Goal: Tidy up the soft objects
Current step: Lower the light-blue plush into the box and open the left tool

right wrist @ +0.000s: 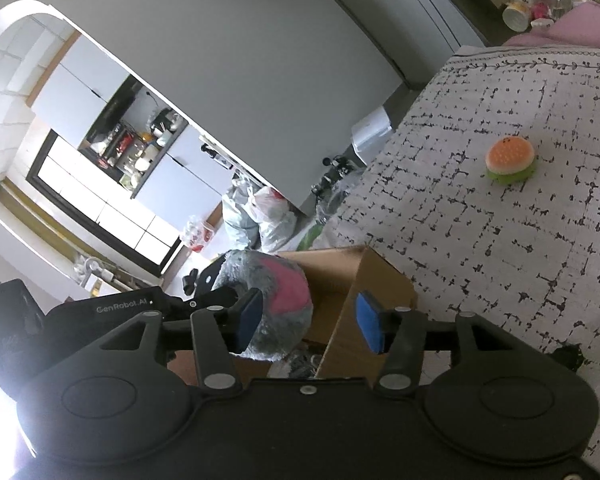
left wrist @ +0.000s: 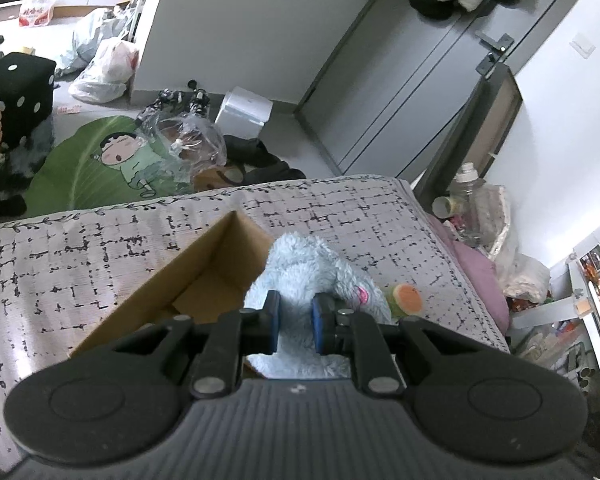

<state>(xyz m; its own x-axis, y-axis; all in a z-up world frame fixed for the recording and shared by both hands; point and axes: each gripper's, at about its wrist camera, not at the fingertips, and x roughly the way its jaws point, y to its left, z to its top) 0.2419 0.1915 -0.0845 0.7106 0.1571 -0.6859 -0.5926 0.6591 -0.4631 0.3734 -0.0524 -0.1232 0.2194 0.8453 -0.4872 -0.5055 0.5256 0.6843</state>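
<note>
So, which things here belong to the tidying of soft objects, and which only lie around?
For the job:
- blue plush toy, held by the left gripper
- cardboard box
- burger toy on the bedspread
- right gripper, jaws open beside the plush

Lying about:
- plastic bags
- dice stool
- bottle

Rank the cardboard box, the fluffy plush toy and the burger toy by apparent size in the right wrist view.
1. cardboard box, largest
2. fluffy plush toy, partly hidden and close to the camera
3. burger toy, smallest, though it lies farther away on the bedspread
</note>
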